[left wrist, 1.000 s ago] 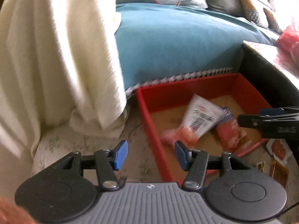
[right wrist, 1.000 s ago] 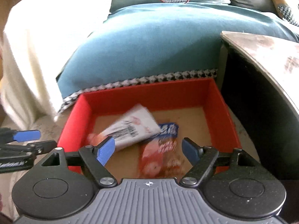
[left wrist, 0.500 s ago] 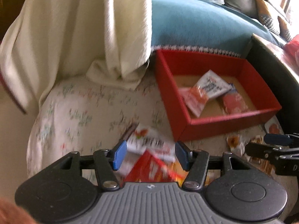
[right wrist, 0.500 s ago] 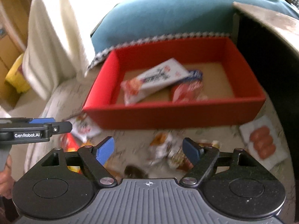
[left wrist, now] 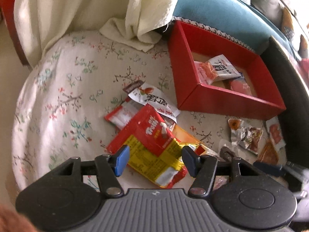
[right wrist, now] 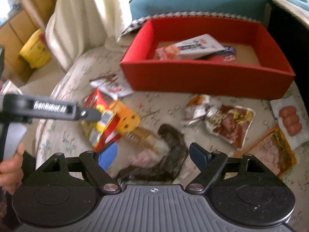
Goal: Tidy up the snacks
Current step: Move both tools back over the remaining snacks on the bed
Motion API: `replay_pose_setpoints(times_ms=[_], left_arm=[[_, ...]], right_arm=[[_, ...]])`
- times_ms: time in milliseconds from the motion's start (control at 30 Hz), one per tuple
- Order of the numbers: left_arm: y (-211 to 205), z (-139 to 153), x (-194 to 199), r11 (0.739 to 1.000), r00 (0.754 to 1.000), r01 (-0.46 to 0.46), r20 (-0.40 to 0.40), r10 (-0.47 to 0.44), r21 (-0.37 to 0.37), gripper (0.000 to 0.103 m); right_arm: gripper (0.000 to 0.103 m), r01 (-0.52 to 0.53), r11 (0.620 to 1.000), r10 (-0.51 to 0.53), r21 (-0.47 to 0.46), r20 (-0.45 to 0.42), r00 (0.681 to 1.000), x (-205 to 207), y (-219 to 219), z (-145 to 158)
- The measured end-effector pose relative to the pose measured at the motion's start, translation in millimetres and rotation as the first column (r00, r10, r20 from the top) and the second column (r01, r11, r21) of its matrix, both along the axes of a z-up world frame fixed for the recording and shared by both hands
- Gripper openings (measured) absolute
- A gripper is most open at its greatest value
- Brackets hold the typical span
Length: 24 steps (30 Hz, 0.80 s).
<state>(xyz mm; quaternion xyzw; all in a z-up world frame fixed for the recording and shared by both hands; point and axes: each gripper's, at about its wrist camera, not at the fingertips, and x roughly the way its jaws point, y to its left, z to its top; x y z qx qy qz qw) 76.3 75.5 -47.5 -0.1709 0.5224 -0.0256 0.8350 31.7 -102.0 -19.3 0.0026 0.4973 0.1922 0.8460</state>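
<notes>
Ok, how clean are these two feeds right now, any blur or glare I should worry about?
Left wrist view: mostly sharp, print on the red and yellow packet readable; edges bend from the fisheye, bright washout at top right. Right wrist view: smeared by motion, the packets by the red box streaked, the dark shape between the right gripper's fingers unreadable; glare at upper left.

A red box sits on a cream floral cover. The nearest packet is red and yellow; the cushion is teal.
</notes>
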Motion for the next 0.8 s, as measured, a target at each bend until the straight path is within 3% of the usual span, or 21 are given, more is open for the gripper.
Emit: replay_pose_setpoints(times_ms=[133,300,567,800], left_arm=[[-0.2,-3.2,2.9,0.998,0.999,-0.036,-0.026,0.035,-0.045,0.054],[-5.8,-2.7,7.5,0.996,0.996,-0.082,-0.026,0.081,-0.040,0.060],[-9.7,-2.4,6.1,0.992,0.992,-0.124,-0.030,0.125,0.018,0.062],[-14.0,1.8,2.8,0.990,0.994,-0.113,-0.005,0.113,0.081,0.062]], right_arm=[[0.087,-0.058,0.998,0.058,-0.007,-0.017,0.998,-10.1,9.2,-3.1],[0.087,-0.117,0.993,0.116,-0.019,-0.040,0.992,-16.4,19.6,-8.9],[0.092,-0.220,0.974,0.214,-0.059,-0.088,0.973,-29.2,39.8,-25.2],[0.092,-0.258,0.962,0.251,-0.088,-0.079,0.965,-36.0,50.2,-27.9]])
